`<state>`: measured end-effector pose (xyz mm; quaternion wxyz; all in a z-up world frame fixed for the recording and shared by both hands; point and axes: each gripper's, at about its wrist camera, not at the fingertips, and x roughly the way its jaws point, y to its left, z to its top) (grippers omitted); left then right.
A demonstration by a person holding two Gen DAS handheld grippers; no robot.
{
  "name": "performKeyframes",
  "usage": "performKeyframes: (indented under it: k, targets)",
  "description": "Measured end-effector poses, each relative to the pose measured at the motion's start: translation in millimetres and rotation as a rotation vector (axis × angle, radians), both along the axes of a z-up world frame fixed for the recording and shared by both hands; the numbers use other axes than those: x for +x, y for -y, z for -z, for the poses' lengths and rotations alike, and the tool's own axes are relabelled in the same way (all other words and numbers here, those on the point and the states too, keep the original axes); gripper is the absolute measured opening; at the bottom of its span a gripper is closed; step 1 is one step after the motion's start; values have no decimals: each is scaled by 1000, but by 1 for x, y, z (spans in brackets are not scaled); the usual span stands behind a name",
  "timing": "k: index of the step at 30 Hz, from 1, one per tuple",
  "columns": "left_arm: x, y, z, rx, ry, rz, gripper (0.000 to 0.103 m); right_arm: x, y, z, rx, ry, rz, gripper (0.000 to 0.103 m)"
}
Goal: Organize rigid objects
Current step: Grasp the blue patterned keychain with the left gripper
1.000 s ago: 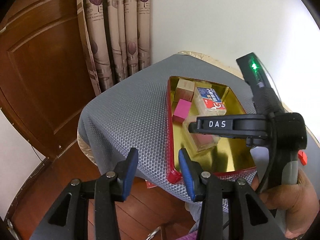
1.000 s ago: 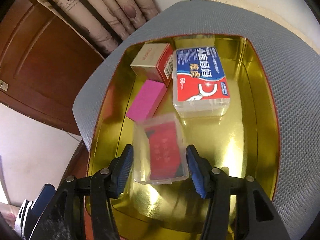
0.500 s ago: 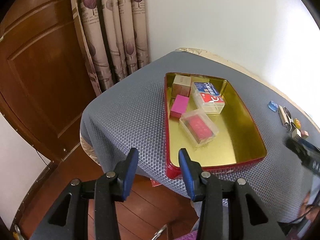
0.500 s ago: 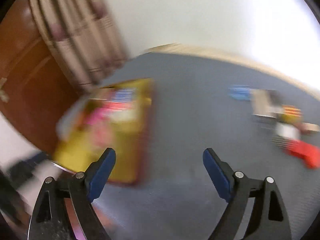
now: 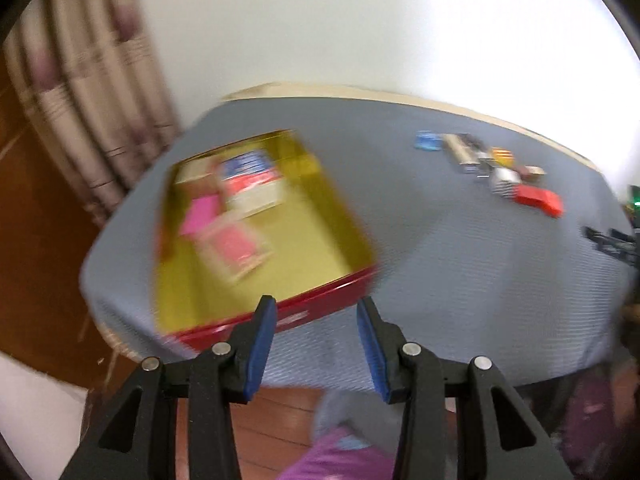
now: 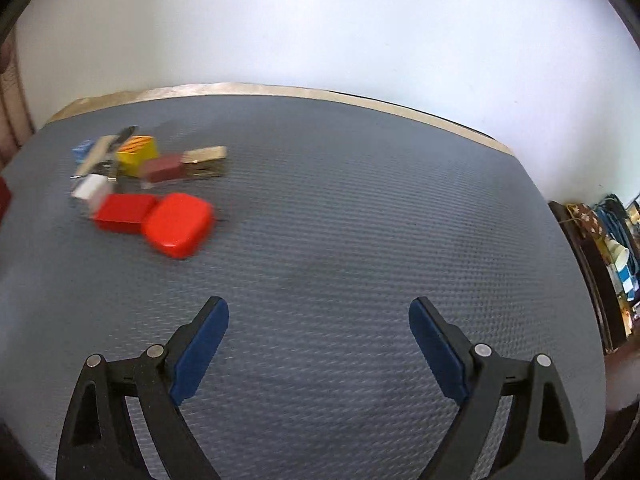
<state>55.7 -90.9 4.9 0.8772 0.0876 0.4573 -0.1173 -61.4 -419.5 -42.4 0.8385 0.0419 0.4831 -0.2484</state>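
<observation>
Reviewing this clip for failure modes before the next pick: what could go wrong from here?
1. The loose items sit bunched: the rounded red case touches the red box, so the open right claw could nudge a neighbour while closing.
2. Both views are motion-blurred, so aiming at the small pieces may be off.
3. The gold tray sits near the table's front edge; the open left claw could bump it.

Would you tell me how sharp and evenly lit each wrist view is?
Left wrist view: heavy motion smear across the tray and its boxes, labels unreadable, the wall blown out at upper right. Right wrist view: the small pile is smeared, the mat sharper; fisheye bends the table edge.
</observation>
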Motion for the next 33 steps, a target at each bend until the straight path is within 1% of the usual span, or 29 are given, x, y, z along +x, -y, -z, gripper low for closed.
performKeyframes:
  k: [1,2,3,4,5,7,8,10,11,12,13,14,15,16,17,18,19,22,25,27,28,33]
  targets:
    - [8,11,-4,-18,-16,30,42,-1,4,2,20,10,5,93]
    - [21,26,-11,-55,-40,74,42,-2,2,6,45,21,10,94]
    - [28,34,-14,-77,-54,96,42,-3,4,11,72,27,12,94]
    - [41,45,-19,-103,-70,126,42,-3,6,15,75,23,8,94]
    - [59,63,-26,-122,-81,183,42,-3,5,14,76,33,-5,94]
    - [84,90,-31,-119,-102,285,42,-5,4,12,87,59,-24,94]
    - [101,108,-31,-92,-119,331,42,-5,3,11,92,64,-26,95]
    - [131,136,-27,-32,-144,381,42,-8,6,10,119,78,-28,95]
    - [150,152,-23,13,-153,384,42,-8,7,10,130,84,-26,95]
    - [164,162,-20,36,-155,391,42,-8,8,10,142,91,-25,95]
    - [179,171,-16,46,-162,434,42,-8,9,10,150,95,-26,96]
    - [191,186,-12,78,-155,522,42,-8,9,10,157,96,-25,96]
    - [195,196,-9,132,-120,581,42,-8,10,10,162,96,-27,97]
    - [198,205,-4,198,-75,652,42,-9,10,10,167,98,-31,97]
    - [203,214,3,269,-53,736,42,-9,10,10,172,98,-34,97]
    - [209,221,11,325,-50,782,42,-9,9,11,177,99,-37,97]
    - [216,221,15,338,-60,801,42,-9,11,11,182,98,-40,97]
    - [237,229,29,313,-157,883,42,-5,14,15,203,74,-39,99]
    - [249,237,41,363,-152,933,42,-4,16,16,211,69,-39,101]
    - [253,239,49,368,-193,984,42,-3,16,16,216,65,-42,102]
    - [256,241,52,380,-199,999,42,-1,16,17,217,63,-44,103]
    - [263,249,63,412,-178,1093,42,2,14,19,213,51,-45,103]
